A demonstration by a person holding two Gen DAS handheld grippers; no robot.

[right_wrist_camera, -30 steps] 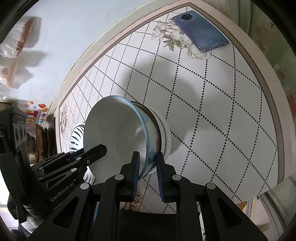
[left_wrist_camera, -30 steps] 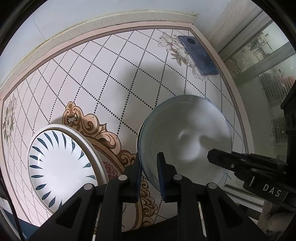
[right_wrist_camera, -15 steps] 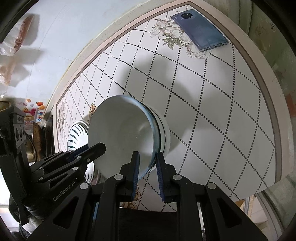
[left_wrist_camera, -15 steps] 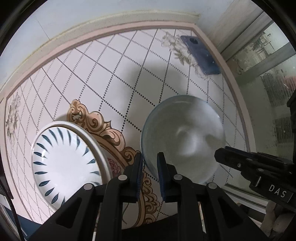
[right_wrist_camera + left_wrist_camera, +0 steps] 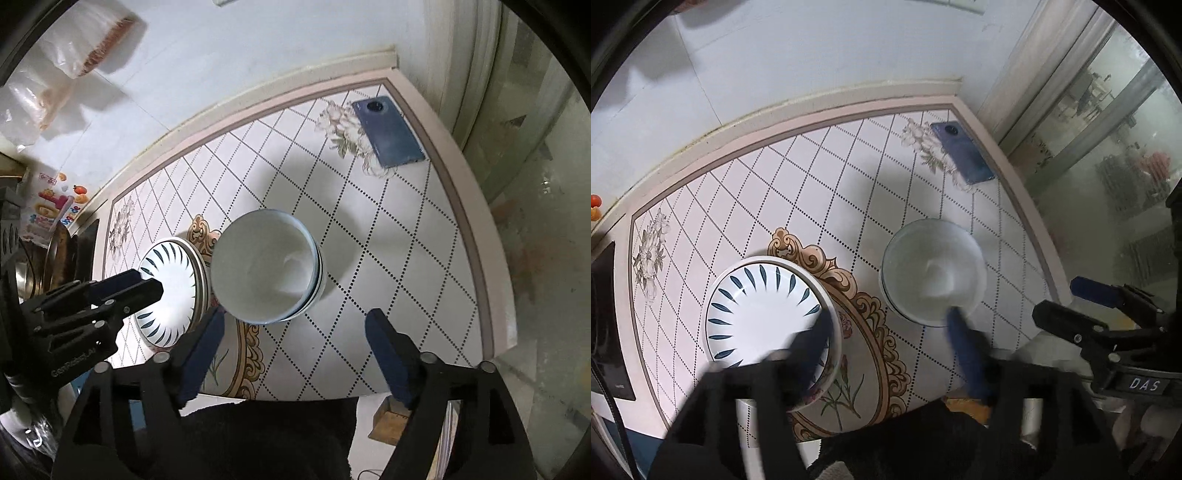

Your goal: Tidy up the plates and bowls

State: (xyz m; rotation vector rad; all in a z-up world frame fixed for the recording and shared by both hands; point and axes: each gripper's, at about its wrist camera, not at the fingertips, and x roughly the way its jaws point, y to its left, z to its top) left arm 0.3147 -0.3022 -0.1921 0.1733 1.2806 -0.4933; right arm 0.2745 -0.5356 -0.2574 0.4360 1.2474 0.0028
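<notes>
A stack of white bowls (image 5: 932,271) (image 5: 264,269) stands on the tiled table, nested one in another. To its left lies a stack of white plates with blue leaf marks (image 5: 764,310) (image 5: 170,286). My left gripper (image 5: 886,332) is open and empty, held above the table between the plates and the bowls. My right gripper (image 5: 293,328) is open and empty, just short of the bowls. Each gripper shows in the other's view, the right one (image 5: 1082,306) and the left one (image 5: 122,286).
A blue phone (image 5: 962,153) (image 5: 388,133) lies at the table's far right corner by a flower print. The table edge (image 5: 491,295) runs along the right beside a glass door. A wall stands behind the table. A black appliance (image 5: 602,321) sits at the left.
Both grippers have let go of the bowl's rim, opened wide and drawn back and up. The bowl now rests nested on the stack.
</notes>
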